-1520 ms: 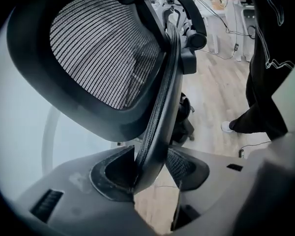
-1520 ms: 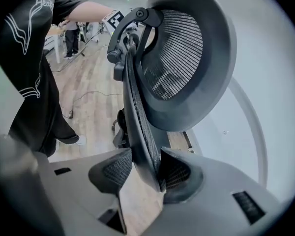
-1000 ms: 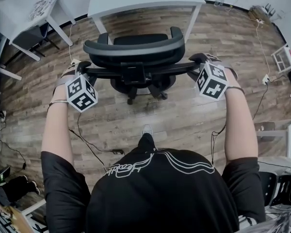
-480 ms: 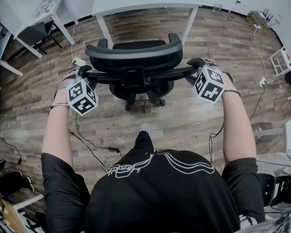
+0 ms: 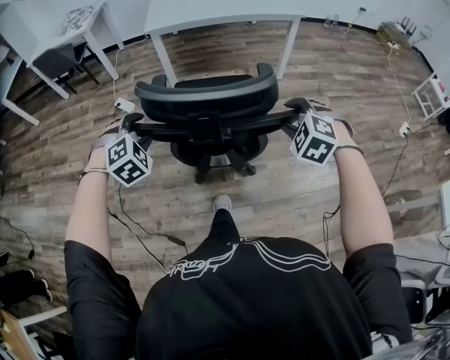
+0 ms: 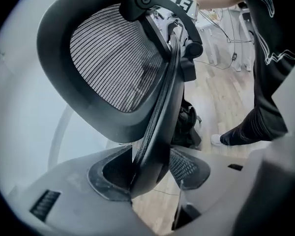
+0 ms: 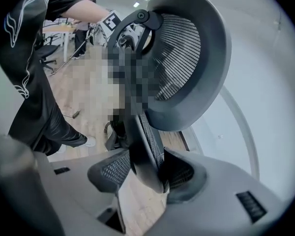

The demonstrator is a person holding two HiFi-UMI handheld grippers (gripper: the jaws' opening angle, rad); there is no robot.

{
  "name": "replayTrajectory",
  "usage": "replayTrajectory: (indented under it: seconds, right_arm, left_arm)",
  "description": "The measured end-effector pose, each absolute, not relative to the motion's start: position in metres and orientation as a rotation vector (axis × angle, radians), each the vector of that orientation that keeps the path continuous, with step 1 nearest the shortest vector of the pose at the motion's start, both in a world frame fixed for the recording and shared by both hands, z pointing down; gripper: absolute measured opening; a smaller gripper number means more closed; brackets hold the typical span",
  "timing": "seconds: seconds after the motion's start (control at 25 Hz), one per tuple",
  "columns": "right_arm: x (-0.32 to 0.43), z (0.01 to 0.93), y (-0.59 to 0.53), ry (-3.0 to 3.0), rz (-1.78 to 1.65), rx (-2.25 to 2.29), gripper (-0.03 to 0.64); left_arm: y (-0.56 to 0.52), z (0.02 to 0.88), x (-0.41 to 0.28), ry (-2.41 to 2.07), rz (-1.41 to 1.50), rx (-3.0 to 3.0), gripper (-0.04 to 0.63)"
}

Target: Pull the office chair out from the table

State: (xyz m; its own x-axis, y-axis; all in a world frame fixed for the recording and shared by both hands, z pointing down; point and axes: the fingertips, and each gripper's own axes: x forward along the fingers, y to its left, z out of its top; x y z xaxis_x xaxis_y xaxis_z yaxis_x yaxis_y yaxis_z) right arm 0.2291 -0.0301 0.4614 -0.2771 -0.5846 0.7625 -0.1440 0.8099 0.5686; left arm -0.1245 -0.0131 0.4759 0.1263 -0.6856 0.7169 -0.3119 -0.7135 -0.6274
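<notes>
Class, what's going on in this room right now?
A person stands behind a black office chair, a gripper in each hand. The left gripper clamps one side edge of the backrest; the right gripper has the other edge between its jaws, which have just been opening. The chair sits clear of the white table.

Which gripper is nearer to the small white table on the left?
Left. The left gripper is at the office chair's side facing the small table; the right gripper, whose jaws have just been opening around the backrest, is across the chair.

The office chair [image 5: 206, 96] has rolled farther out from the table [image 5: 217, 2] — toward the person.
</notes>
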Motion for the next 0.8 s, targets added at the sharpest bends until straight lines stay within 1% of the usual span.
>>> replayTrajectory:
  seconds: [0.16,0.24,0.28,0.32,0.52,0.68,0.8]
  right_arm:
    - [0.228,0.458,-0.029,-1.834,-0.511,0.660,0.231]
    - [0.228,0.454,-0.027,-1.828,-0.549,0.708,0.242]
    - [0.230,0.453,-0.024,-1.826,-0.564,0.733,0.260]
    - [0.232,0.451,-0.021,-1.830,-0.573,0.760,0.271]
    - [0.249,0.444,0.013,-1.912,-0.550,0.876,0.275]
    - [0.238,0.418,0.054,-2.098,-0.487,0.932,0.275]
    - [0.219,0.392,0.088,-2.233,-0.467,0.944,0.273]
  left_arm:
    - [-0.010,0.472,-0.126,1.014,-1.541,-2.115,0.215]
    - [-0.008,0.467,-0.133,1.068,-1.511,-2.122,0.232]
    - [-0.006,0.463,-0.138,1.105,-1.490,-2.132,0.255]
    - [-0.002,0.458,-0.142,1.146,-1.461,-2.145,0.261]
    - [0.039,0.438,-0.153,1.353,-1.245,-2.233,0.261]
    - [0.078,0.406,-0.129,1.439,-1.005,-2.363,0.261]
    - [0.105,0.381,-0.093,1.424,-0.789,-2.521,0.259]
